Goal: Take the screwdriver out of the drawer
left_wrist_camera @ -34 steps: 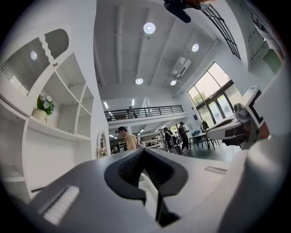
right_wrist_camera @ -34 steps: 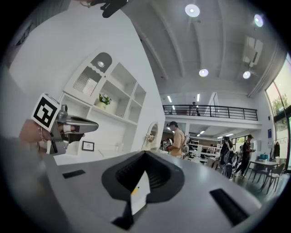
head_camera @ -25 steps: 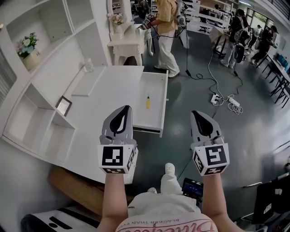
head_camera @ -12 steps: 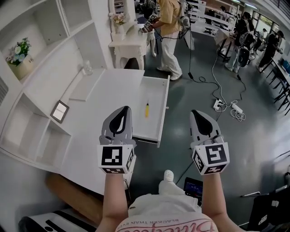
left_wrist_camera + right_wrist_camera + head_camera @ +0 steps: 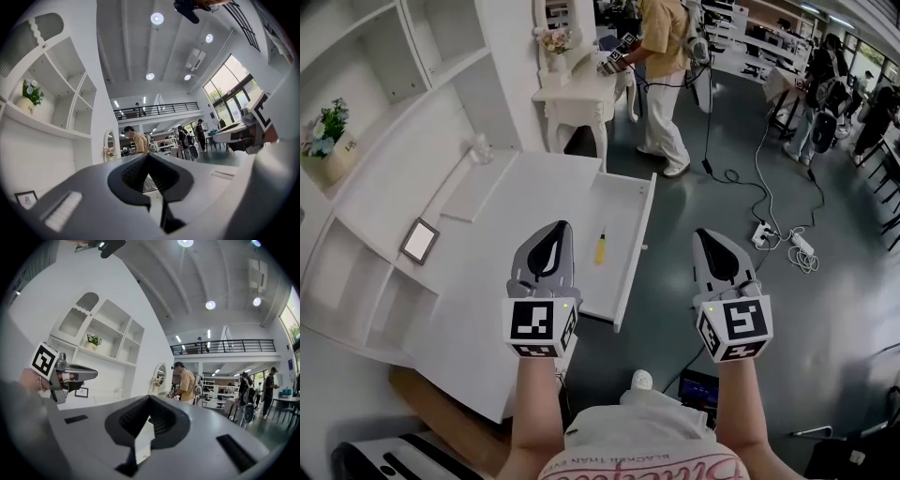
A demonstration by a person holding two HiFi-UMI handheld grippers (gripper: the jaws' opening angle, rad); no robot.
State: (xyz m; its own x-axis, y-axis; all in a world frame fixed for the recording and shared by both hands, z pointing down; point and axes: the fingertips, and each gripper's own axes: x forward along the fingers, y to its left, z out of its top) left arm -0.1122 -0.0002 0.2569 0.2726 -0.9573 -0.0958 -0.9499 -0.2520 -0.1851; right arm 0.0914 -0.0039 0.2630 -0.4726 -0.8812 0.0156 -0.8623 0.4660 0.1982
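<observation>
A yellow-handled screwdriver [image 5: 600, 247] lies in the open white drawer [image 5: 631, 239], pulled out from the white desk [image 5: 478, 272]. My left gripper [image 5: 557, 226] points level over the desk's near corner, just left of the drawer, shut and empty. My right gripper [image 5: 706, 233] hovers over the dark floor to the right of the drawer, also shut with nothing in it. In the left gripper view the left gripper's [image 5: 149, 155] jaws meet at the tip. The right gripper view shows the right gripper [image 5: 150, 397] equally closed, with the left gripper [image 5: 70, 373] beside it.
A person in a yellow shirt [image 5: 661, 75] stands by a small white dressing table [image 5: 577, 94] beyond the drawer. A power strip and cables [image 5: 773, 234] lie on the floor at right. On the desk stand a picture frame [image 5: 419, 240] and shelves with a flower pot [image 5: 328, 141].
Both grippers have advanced together toward the desk; the drawer and screwdriver now lie closer and lower in the head view. Both stay shut.
</observation>
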